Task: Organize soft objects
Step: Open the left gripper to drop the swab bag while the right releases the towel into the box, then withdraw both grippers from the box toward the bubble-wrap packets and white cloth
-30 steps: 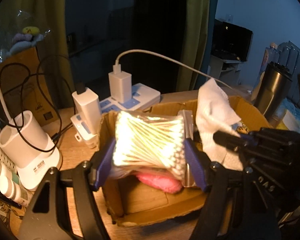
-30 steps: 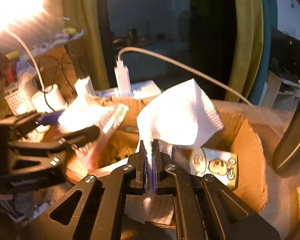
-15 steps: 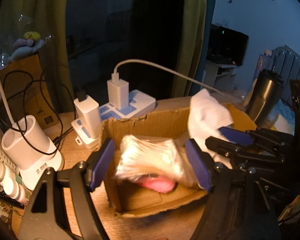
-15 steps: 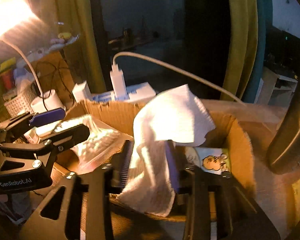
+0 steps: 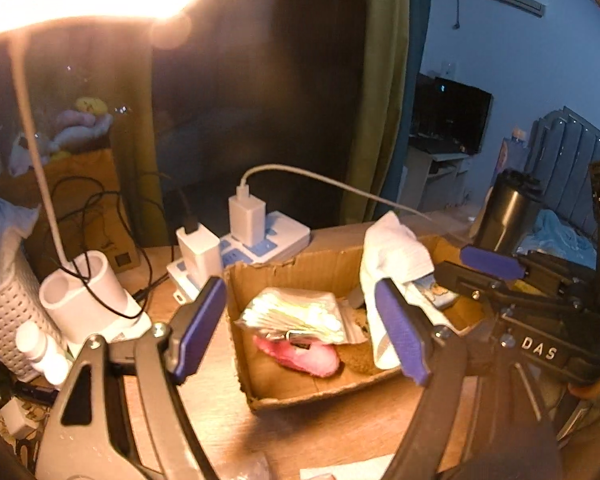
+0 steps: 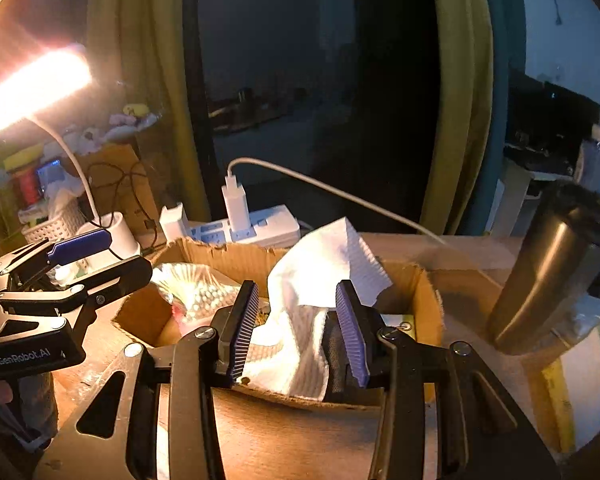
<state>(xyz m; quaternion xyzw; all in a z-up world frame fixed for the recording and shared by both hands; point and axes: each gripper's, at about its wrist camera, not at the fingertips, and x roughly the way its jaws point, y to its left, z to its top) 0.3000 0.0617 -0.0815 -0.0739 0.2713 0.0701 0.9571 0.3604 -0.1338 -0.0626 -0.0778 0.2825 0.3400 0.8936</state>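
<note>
A shallow cardboard box sits on the wooden desk. In it lie a clear bag of cotton swabs on a pink soft thing, and a white tissue draped over the box's near edge. My left gripper is open and empty, pulled back above the box. My right gripper is open, its fingers either side of the tissue without pinching it.
A white power strip with chargers and a cable stands behind the box. A white lamp base, a mesh basket and small bottles are at the left. A dark metal tumbler stands at the right.
My left gripper opened and dropped the cotton swab bag into the box, then drew back. My right gripper opened and let go of the tissue, which now rests on the box.
</note>
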